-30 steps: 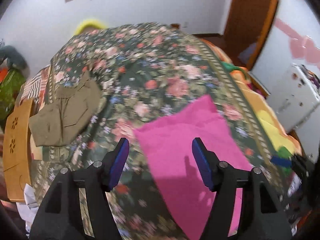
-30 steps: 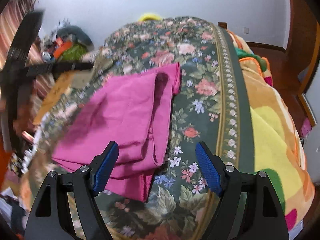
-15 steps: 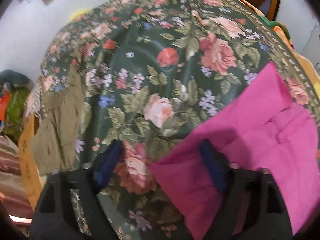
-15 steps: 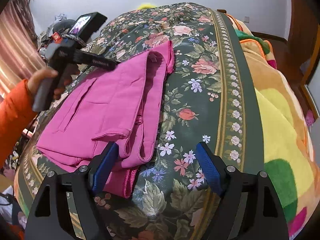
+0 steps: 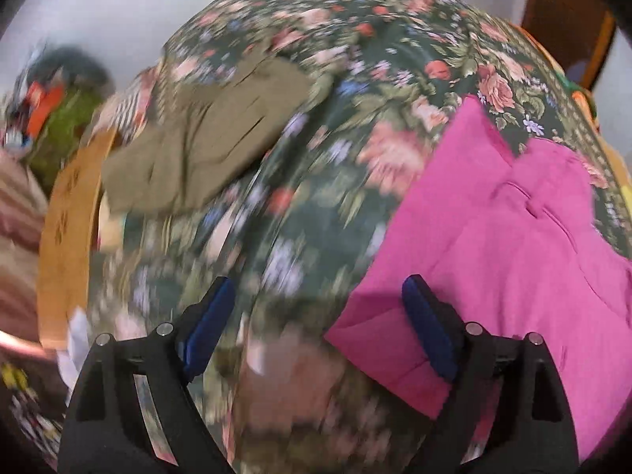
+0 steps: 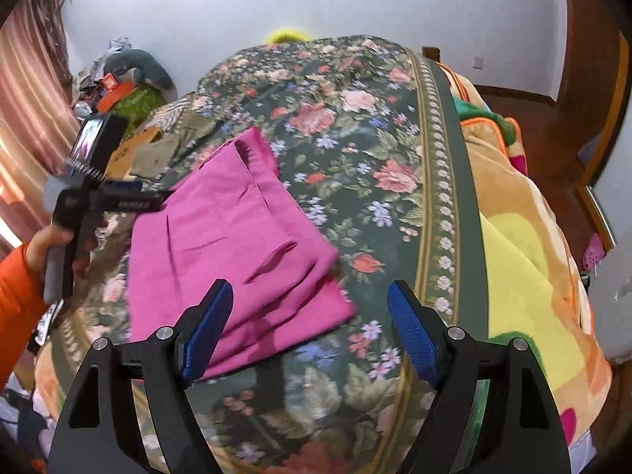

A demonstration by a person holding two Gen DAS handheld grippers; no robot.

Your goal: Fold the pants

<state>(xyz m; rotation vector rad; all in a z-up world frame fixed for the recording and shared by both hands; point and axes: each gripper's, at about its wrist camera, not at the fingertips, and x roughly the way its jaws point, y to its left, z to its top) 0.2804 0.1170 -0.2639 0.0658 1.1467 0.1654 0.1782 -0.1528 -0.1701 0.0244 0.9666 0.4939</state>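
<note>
On the flowered bedspread [image 6: 355, 146] the pink pants [image 6: 221, 252] lie folded over, set toward the bed's left side, and your two tools bracket them now. Your right gripper [image 6: 308, 331] hangs over the near end of the bed with its blue pads spread wide and nothing between them; the near corner of the pants sits just ahead of its left pad [image 6: 205, 331], while its right pad is out over bare flowers, apart from the cloth. Your left gripper [image 5: 318, 326] has just been opening and its jaws stand wide too, nothing pinched. From its own blurred view, the pants [image 5: 513, 245] fill the right side, and their near corner falls in the gap between the pads, just beside the right pad [image 5: 428, 330]; whether that pad touches the fabric you cannot tell through the blur. Its left pad is over the bedspread [image 5: 300, 181], clear of the pink cloth. From the right wrist view, your left hand [image 6: 51, 245], in an orange sleeve [image 6: 17, 296], holds the left gripper [image 6: 142, 199] at the pants' left edge, tips pointing in over the fabric. An olive garment [image 5: 205, 146] lies toward the bed's far left edge, well apart from the pants.
</note>
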